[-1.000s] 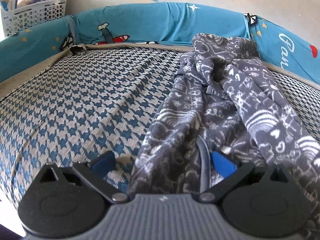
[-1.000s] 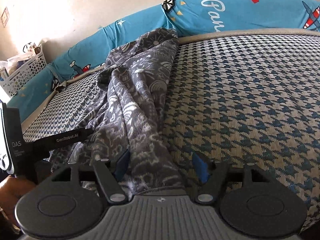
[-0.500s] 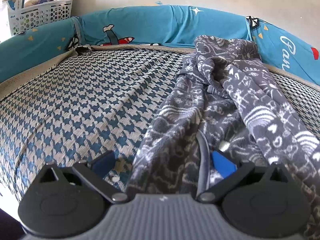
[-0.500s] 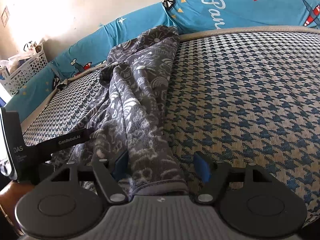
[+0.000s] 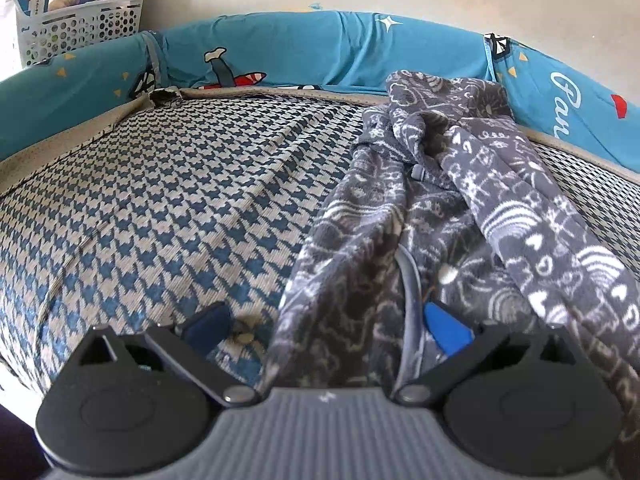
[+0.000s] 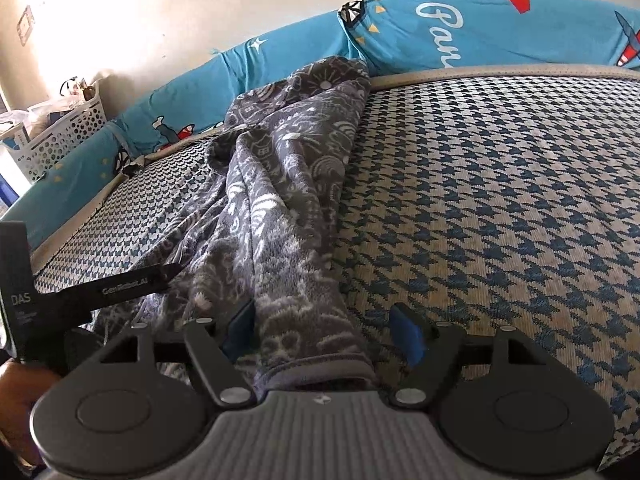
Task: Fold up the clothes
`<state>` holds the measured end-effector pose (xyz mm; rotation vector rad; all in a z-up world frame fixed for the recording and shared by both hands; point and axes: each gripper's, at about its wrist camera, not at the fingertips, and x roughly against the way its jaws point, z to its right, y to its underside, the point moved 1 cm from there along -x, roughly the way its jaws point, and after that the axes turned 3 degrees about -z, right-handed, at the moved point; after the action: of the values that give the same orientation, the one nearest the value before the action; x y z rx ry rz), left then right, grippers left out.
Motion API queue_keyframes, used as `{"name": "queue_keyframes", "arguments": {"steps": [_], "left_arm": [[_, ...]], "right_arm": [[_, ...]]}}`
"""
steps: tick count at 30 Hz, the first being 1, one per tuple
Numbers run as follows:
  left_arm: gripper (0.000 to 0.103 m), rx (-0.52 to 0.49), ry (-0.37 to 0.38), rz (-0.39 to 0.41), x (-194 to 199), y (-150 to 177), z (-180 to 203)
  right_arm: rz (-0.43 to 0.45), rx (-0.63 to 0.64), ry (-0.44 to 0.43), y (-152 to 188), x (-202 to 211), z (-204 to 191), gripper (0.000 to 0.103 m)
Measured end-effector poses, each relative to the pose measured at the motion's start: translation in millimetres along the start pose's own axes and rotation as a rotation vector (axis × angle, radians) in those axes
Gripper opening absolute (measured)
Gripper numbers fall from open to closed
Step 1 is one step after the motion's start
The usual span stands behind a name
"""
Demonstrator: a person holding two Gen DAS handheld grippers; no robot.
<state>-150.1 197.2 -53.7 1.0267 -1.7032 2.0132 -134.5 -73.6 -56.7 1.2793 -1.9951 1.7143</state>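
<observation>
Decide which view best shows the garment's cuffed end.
The right wrist view: the cuff lies in plain sight between the right gripper's opening jaws. The left wrist view shows the garment, but not that cuff.

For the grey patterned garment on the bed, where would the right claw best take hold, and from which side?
Probably at the ribbed hem of the garment, coming in from the near edge of the bed. That hem lies flat as a firm band between the opening pads of the right claw, which do not yet press on it.
</observation>
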Motion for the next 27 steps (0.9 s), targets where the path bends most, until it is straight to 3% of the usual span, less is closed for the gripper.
{"name": "queue_keyframes", "arguments": {"steps": [15, 22, 27], "left_arm": [[0.103, 0.021, -0.001, -0.003, 6, 3, -3], [0.103, 0.03, -0.011, -0.005, 6, 2, -1], [0.103, 0.033, -0.018, -0.002, 6, 3, 0]], "right_arm": [[0.044, -0.047, -0.03, 5, 28, 12, 0.072], [0.002, -0.046, -0.05, 9, 25, 11, 0.072], [0.021, -0.009, -0.039, 10, 25, 4, 0.07]]}}
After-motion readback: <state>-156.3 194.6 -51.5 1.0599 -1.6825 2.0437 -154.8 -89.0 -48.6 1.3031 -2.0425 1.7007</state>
